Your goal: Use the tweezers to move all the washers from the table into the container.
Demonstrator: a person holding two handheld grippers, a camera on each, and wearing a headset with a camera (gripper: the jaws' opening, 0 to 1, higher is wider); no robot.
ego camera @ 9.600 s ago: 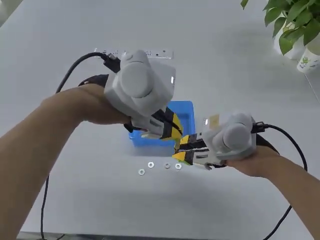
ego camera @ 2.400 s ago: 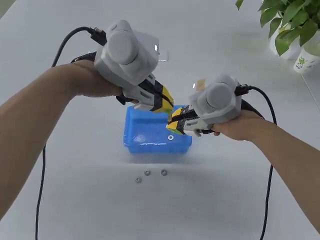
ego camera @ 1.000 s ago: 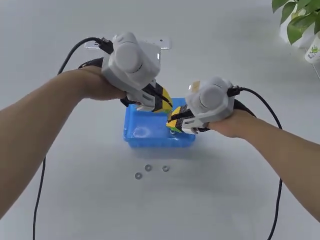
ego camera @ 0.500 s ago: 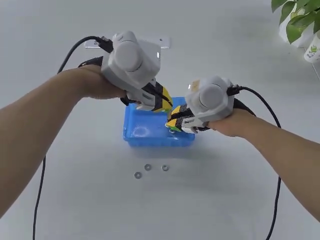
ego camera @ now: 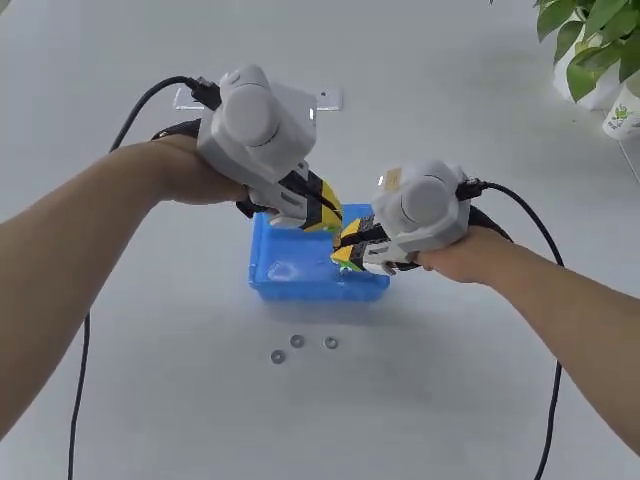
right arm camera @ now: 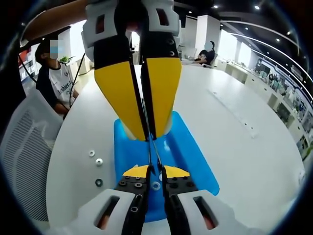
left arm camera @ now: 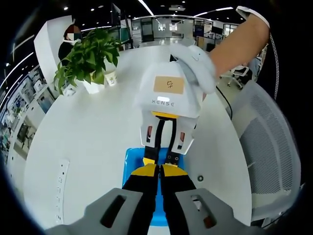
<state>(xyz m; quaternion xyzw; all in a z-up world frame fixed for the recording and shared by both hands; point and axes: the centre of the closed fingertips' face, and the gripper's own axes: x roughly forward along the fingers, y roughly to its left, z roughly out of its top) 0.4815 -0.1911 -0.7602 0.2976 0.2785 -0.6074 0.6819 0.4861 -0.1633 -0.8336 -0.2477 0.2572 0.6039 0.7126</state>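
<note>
The left gripper is clamped on the tweezers, whose tips reach down between the nearly closed jaws of the right gripper; whether those pinch them I can't tell. Both hang over the blue container. One washer lies inside it, and three washers sit on the surface just beside it.
</note>
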